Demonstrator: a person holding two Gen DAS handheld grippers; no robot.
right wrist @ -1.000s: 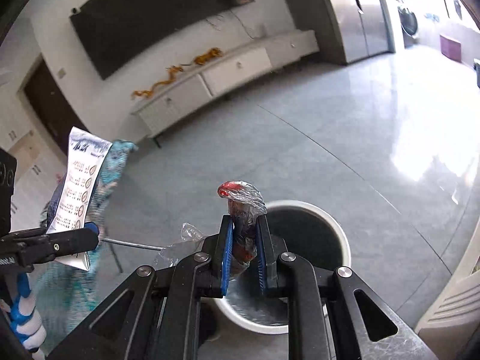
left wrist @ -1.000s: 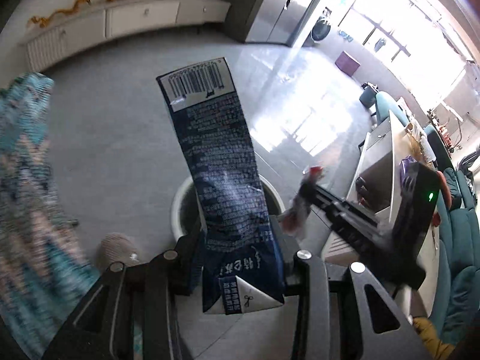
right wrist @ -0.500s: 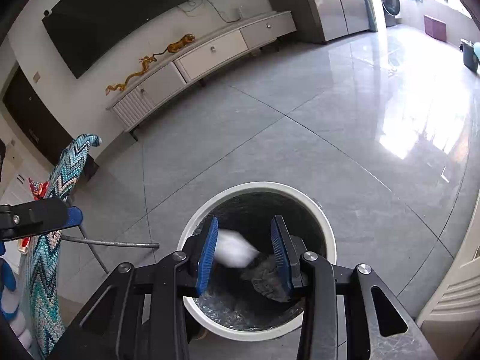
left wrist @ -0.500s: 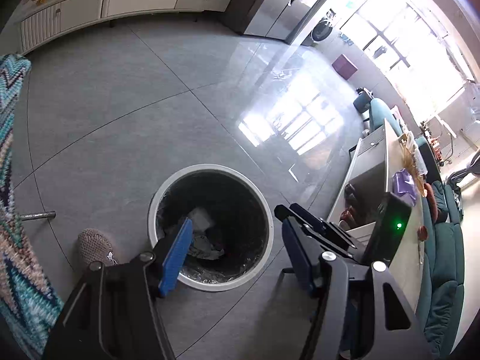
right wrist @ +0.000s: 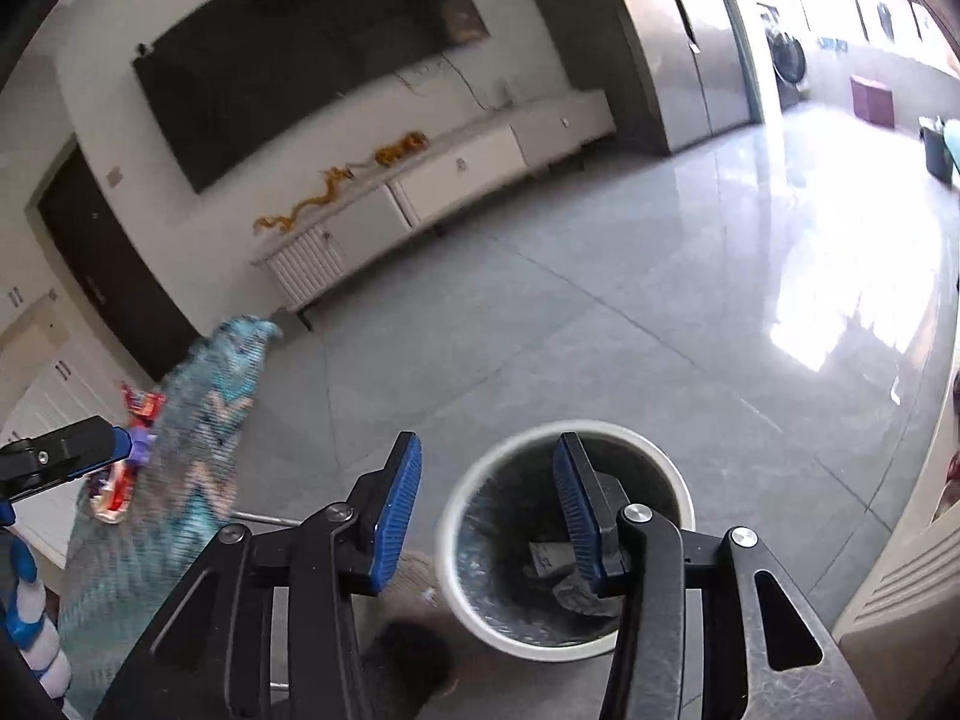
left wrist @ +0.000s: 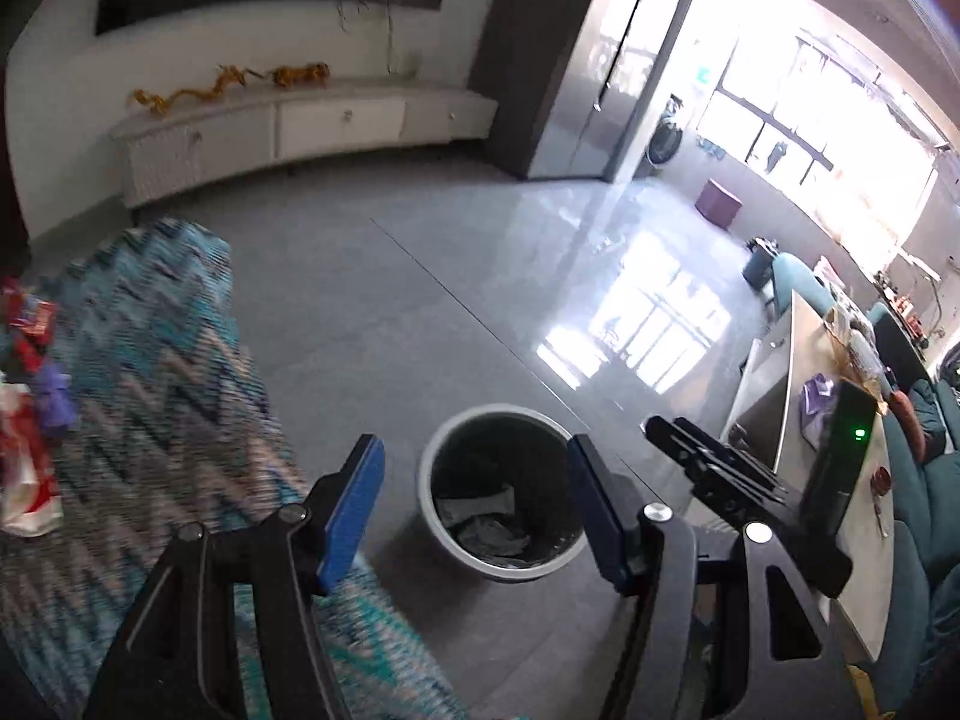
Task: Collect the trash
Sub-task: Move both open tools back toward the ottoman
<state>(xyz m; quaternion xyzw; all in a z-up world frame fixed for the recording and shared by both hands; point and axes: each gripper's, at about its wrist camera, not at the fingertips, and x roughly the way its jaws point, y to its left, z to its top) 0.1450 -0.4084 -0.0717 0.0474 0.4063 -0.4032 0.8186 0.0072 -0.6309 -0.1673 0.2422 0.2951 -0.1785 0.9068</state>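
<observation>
A white round trash bin (left wrist: 427, 498) with a dark liner stands on the grey floor, with crumpled wrappers (left wrist: 480, 525) inside. My left gripper (left wrist: 474, 450) hangs open above and in front of it, nothing between its blue pads. In the right wrist view the same bin (right wrist: 681, 483) lies just below my right gripper (right wrist: 486, 444); its jaws are opening and hold nothing. More red and white wrappers (left wrist: 24, 480) lie on a zigzag-patterned cloth (left wrist: 162, 360) to the left, also seen as wrappers (right wrist: 141, 408) in the right wrist view.
A low white cabinet (left wrist: 336, 123) runs along the far wall under a dark screen (right wrist: 300, 60). A table (left wrist: 840, 420) with clutter and teal seating stand at the right. A dark fuzzy slipper (right wrist: 408, 654) sits by the bin. Bright glare covers the floor toward the windows.
A second ago the left gripper held a blue pouch and the right a wrapper above the bin. Both let go, both pieces are gone from the jaws, and both grippers rose.
</observation>
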